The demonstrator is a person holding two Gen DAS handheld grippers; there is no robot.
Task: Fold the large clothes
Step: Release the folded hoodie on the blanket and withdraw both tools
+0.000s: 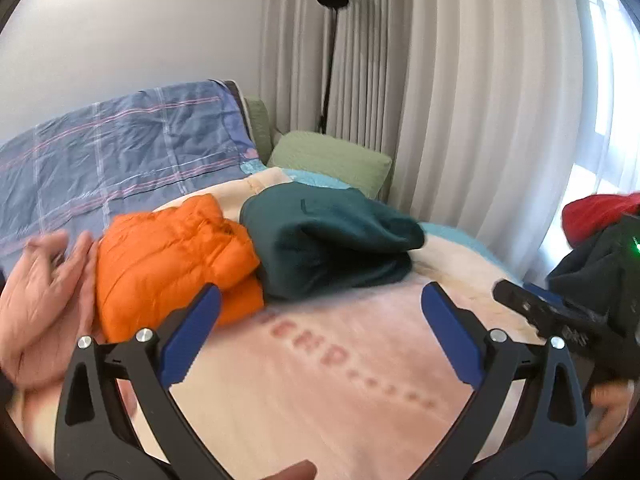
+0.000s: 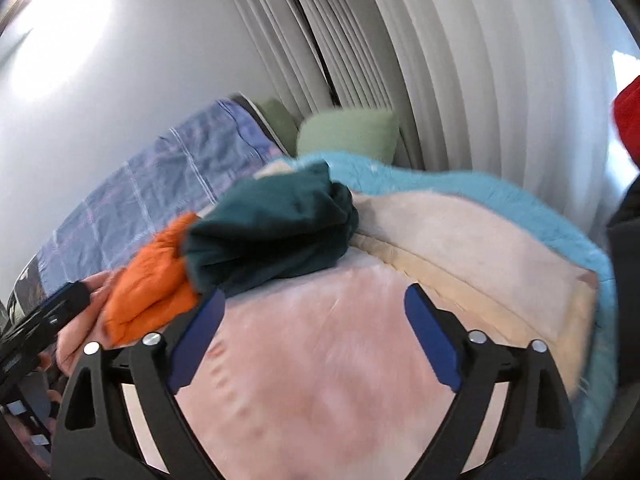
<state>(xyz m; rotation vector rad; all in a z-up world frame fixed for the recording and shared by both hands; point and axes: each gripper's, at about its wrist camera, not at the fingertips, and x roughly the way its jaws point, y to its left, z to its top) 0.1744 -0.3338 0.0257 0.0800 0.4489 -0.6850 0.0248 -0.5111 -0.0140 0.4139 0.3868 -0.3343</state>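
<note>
Both of your tongs stand wide and empty: the left gripper (image 1: 320, 332) and the right gripper (image 2: 316, 332) each hover over the pink blanket (image 1: 320, 392) with nothing between the blue pads. The clothes lie toward the far side of the bed, already bundled: the orange puffer jacket (image 1: 172, 264) on the left and the dark teal garment (image 1: 328, 240) touching its right flank, both resting on the blanket short of the green pillow (image 1: 332, 160). More clothing, a red piece (image 1: 596, 216) over a dark one (image 1: 592, 272), sits at the right edge, near your right gripper as the left camera sees it; I cannot tell what carries it. Expect the puffer to be light, springy and slick, so it will likely slide and puff back open; pinch it through a seam or a doubled edge, not a single quilted cell. The teal one looks like soft, heavier fleece that should drape and stay put; take it by a folded edge or hem. The bed gives under pressure and the plush blanket may bunch, so press lightly. A blue plaid quilt (image 1: 120, 152) leans along the wall on the left, white curtains (image 1: 460, 100) hang behind, and a black stand (image 1: 332, 40) rises in the corner.
</note>
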